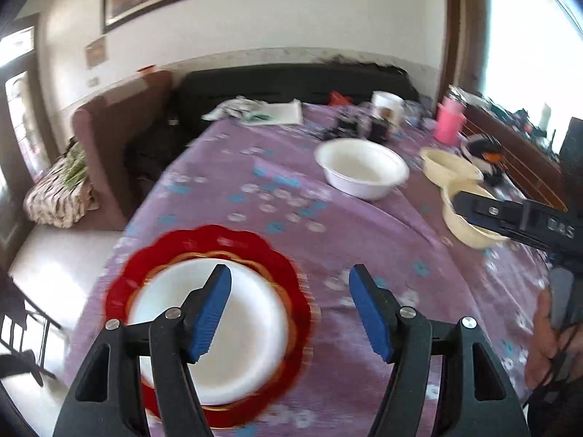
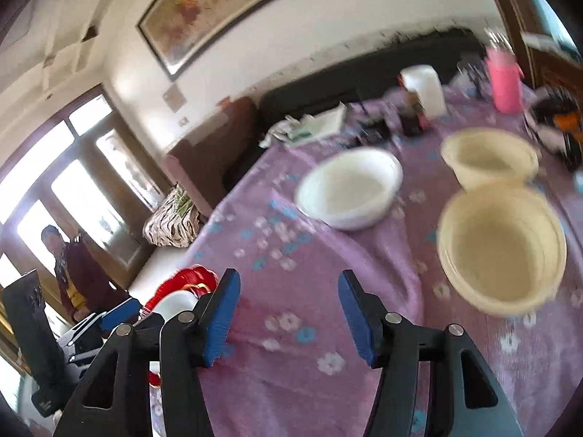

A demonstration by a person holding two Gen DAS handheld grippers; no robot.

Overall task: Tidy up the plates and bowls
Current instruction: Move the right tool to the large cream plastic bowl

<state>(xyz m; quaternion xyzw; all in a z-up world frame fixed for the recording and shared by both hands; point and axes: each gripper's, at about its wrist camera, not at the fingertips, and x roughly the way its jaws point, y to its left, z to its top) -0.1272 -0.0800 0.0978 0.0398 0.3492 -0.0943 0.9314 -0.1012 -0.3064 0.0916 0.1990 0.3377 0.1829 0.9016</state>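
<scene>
A red scalloped plate (image 1: 120,291) with a white plate (image 1: 251,327) stacked on it lies at the table's near left corner; its edge shows in the right wrist view (image 2: 193,276). A white bowl (image 1: 362,167) (image 2: 349,187) sits mid-table. Two cream bowls stand to its right, one far (image 1: 446,165) (image 2: 490,156) and one near (image 1: 470,225) (image 2: 501,249). My left gripper (image 1: 289,309) is open and empty, hovering over the white plate's right side. My right gripper (image 2: 289,318) is open and empty above the cloth; it also shows in the left wrist view (image 1: 473,207) over the near cream bowl.
A purple flowered tablecloth (image 1: 364,236) covers the table. At the far end stand a pink cup (image 1: 450,122), a white container (image 1: 388,107), papers (image 1: 269,111) and dark clutter. A brown sofa (image 1: 120,127) lies left. A person (image 2: 73,273) stands by the window.
</scene>
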